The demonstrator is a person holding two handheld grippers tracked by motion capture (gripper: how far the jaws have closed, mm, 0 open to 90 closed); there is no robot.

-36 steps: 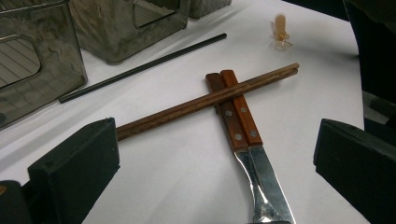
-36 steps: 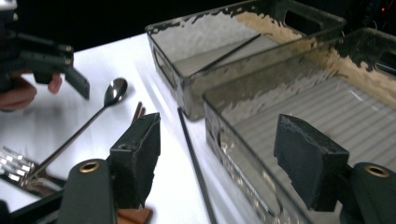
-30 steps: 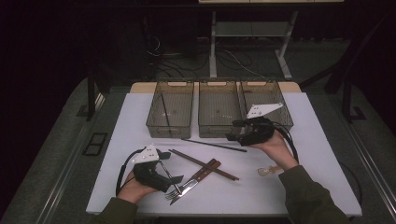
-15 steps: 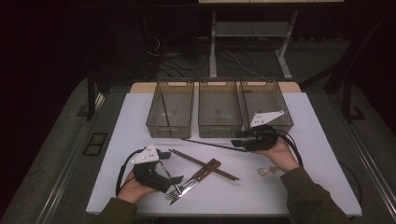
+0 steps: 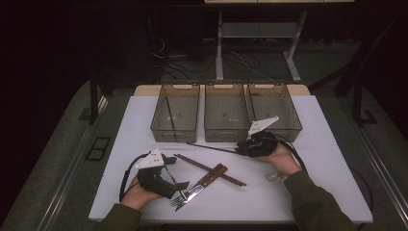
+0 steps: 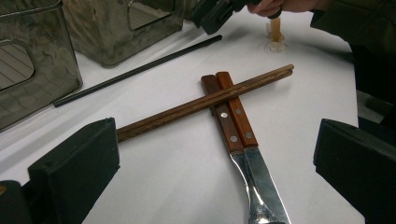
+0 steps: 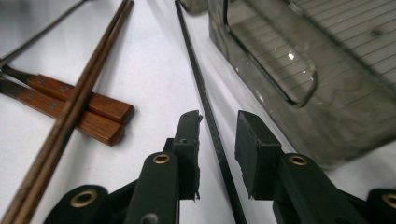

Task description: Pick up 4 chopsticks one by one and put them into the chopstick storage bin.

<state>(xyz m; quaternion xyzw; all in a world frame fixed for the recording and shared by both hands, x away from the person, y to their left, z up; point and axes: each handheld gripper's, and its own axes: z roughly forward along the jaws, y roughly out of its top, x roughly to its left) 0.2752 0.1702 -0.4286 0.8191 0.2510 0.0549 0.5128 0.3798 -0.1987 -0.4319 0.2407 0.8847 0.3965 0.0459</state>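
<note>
Left tool [image 5: 174, 177]: jaws spread wide, nothing between them, resting low over the white surface [image 5: 317, 192] in front of the person's left hand [image 5: 137, 195]. Just ahead of it lie two wooden-handled steel table utensils [image 6: 236, 123], side by side, with a pair of long brown wooden chopsticks [image 6: 205, 101] crossed over their handles.

Work in hand: the thin black straight rod [image 7: 205, 112], lying flat on the surface just in front of the middle and right bins, running left to right. Judged light, stiff and smooth; being so slender and flat on the surface, it may roll or slip out as the pads meet. Best taken near its right end, pads square across it.

Right tool [image 7: 217, 140]: jaws straddle the rod near that end. They have just been closing, rod between them, but a gap shows on both sides, so not yet clamped.

Behind: three smoky translucent plastic bins [image 5: 226, 113] in a row, a dark stick leaning in the left one. A small clear plastic spoon-like piece [image 5: 273, 176] lies by the right hand [image 5: 281, 161].

Room: dark, grey floor, metal frame legs and cables beyond.
</note>
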